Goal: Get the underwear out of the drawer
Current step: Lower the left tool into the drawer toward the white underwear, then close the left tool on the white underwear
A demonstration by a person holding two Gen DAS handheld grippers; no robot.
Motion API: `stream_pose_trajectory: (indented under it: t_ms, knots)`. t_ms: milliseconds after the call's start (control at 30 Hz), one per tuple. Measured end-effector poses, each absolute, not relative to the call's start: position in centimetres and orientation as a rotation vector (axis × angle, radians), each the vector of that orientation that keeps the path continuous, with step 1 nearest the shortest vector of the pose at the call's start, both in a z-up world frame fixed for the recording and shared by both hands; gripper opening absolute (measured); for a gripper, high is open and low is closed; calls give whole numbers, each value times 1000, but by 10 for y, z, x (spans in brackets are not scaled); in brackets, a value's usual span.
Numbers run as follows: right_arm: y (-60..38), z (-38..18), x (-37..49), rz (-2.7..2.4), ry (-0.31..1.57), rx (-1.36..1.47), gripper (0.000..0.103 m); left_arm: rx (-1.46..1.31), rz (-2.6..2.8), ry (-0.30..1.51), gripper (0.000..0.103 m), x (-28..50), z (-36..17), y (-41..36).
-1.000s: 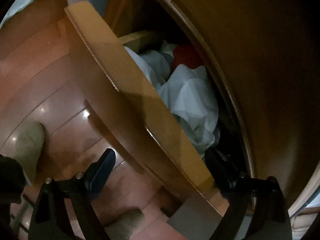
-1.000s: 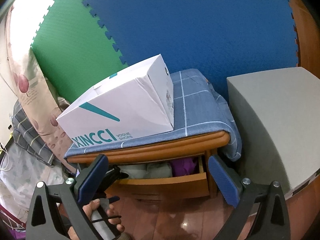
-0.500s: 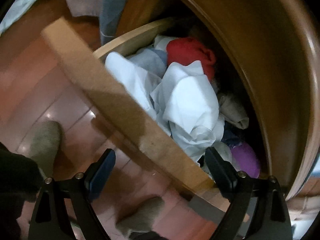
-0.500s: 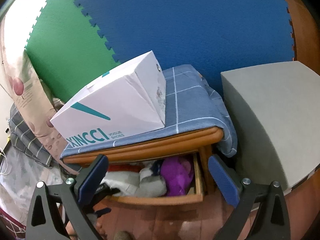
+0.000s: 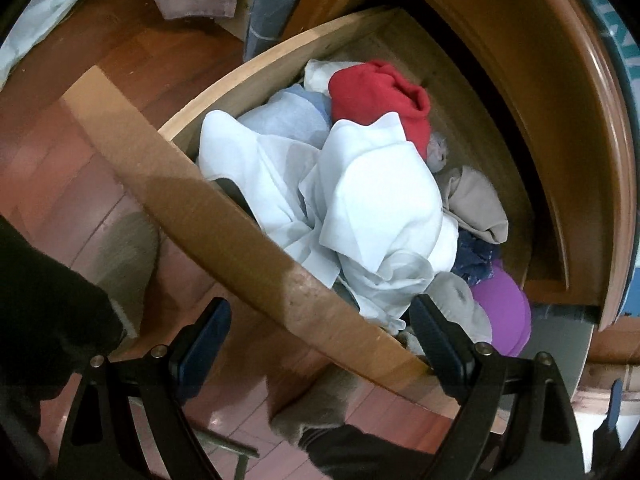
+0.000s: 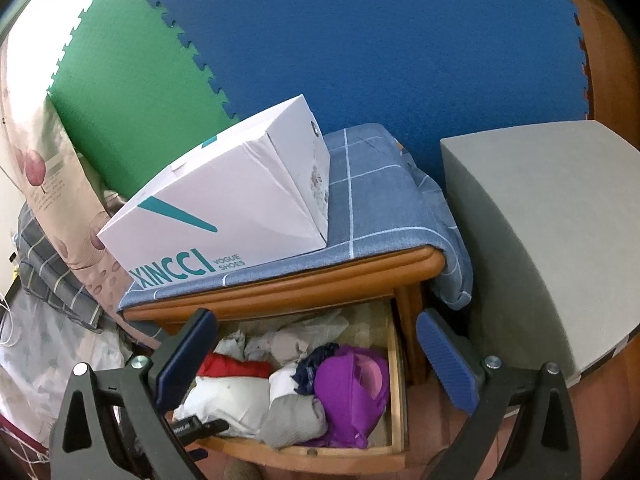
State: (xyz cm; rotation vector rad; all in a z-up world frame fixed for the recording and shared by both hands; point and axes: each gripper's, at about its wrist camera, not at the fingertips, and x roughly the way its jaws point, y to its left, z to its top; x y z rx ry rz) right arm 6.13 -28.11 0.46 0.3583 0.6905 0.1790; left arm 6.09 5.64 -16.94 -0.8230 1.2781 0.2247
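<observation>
The left gripper [image 5: 320, 334] has its jaws spread wide and straddles the front panel of the drawer [image 5: 224, 216]: one blue-padded finger hangs outside over the wooden floor [image 5: 48, 168], the other sits just inside the panel against the pile of clothes, and I cannot tell whether the pads actually press the wood. It points steeply down into the drawer from above. The right gripper [image 6: 316, 354] is likewise spread wide with nothing between its pads, held back from the cabinet [image 6: 304, 280] and tilted down toward the drawer, which stands pulled out. The underwear lies loose in the drawer: a white bundle [image 5: 376, 208] on top in the middle, a red piece [image 5: 376, 96] behind it, a beige piece [image 5: 476, 204] toward the back, a grey piece [image 5: 460, 300] and a purple piece [image 5: 504, 312] at the right-hand end. On the cabinet top lies a blue checked cloth [image 6: 380, 208] with a white shoe box [image 6: 224, 208] on it. In the left wrist view a dark sleeve [image 5: 44, 308] fills the lower left corner
</observation>
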Motion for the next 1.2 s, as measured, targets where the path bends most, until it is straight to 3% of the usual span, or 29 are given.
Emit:
stream_pose_trajectory:
  t_ms: [233, 300, 367, 400, 533, 733, 1000, 1100, 1167, 1200]
  knots:
    - [-281, 6, 60, 185, 682, 362, 102, -590, 192, 1279, 73, 80, -117, 62]
    - [-281, 7, 59, 190, 678, 363, 102, -532, 183, 1242, 77, 83, -100, 69]
    - [-282, 8, 58, 192, 674, 365, 102, -470, 153, 1221, 97, 92, -85, 76]
    - [-282, 8, 58, 194, 675, 368, 102, -430, 139, 1202, 100, 98, -78, 80]
    - [-282, 8, 57, 204, 680, 374, 102, -383, 39, 1215, 102, 123, -78, 82]
    - [-281, 9, 57, 211, 678, 371, 102, -436, 10, 1365, 102, 163, -130, 85]
    - [-284, 6, 59, 212, 698, 389, 102, -358, -55, 1373, 100, 157, -135, 56]
    - [-284, 5, 59, 214, 703, 387, 102, -183, -61, 1325, 81, 155, -126, 33]
    - [-284, 3, 60, 214, 709, 386, 102, -161, -99, 1373, 40, 156, -136, 25]
    - [-284, 2, 60, 213, 710, 386, 102, -204, -107, 1408, 36, 158, -146, 26]
